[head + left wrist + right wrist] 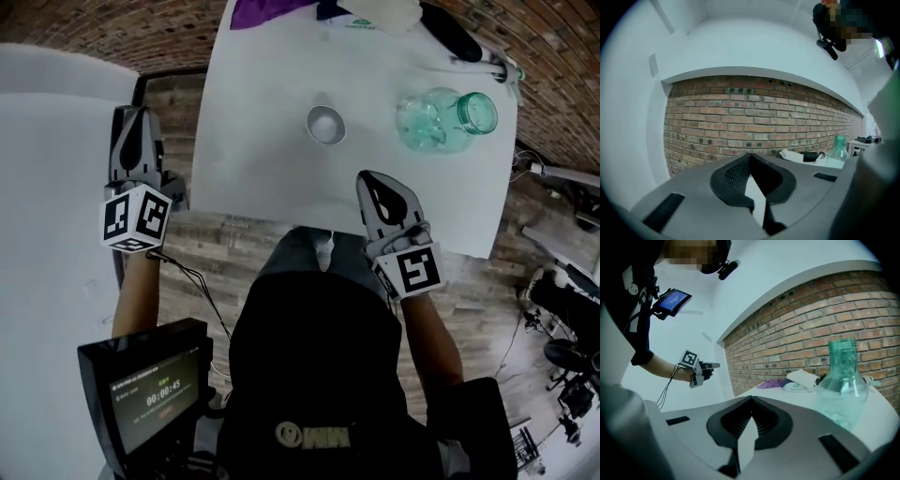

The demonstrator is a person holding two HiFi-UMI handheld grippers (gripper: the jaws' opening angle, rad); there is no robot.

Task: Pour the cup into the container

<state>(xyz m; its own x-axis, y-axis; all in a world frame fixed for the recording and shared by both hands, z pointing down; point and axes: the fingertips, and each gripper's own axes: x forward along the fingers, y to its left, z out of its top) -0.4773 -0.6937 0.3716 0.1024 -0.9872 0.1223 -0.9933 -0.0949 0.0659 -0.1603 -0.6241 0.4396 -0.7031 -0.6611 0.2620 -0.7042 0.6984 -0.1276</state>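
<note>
Soft, even light, shadows faint and diffuse; the white tabletop runs bright, near washed out toward its middle. Fisheye bends the brick wall hard at the head view's top corners, and both gripper views darken to black at their corners. Left gripper view soft, slightly smeared; green glass jar crisper, with small glints.

On the table the cup stands left of the container; my right gripper hangs over the near edge, my left gripper off the left side
</note>
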